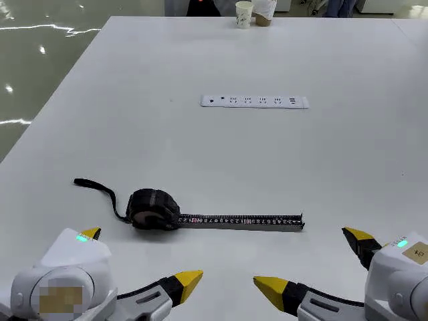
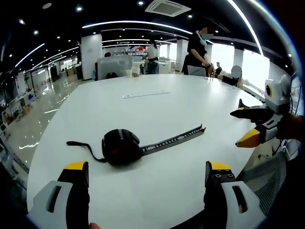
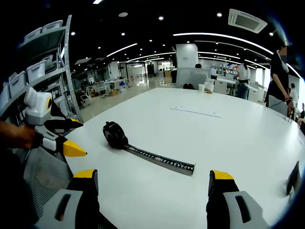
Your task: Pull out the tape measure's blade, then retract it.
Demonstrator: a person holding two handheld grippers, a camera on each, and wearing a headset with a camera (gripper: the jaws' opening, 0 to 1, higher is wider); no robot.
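one round black tape measure (image 1: 152, 210) lay near the front of the smooth white worktop (image 1: 267, 154), its thin flat blade (image 1: 244, 221) pulled out to the right. two claws, the left claw (image 1: 140, 255) and the right claw (image 1: 311, 259), hung wide apart before it, holding nothing. bare room lay all around.

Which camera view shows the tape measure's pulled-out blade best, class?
The head view: the blade lies side-on, full length from the black case to its end hook, markings visible. The left gripper view shows it foreshortened, angling away; the right gripper view shows it slanting toward the camera.
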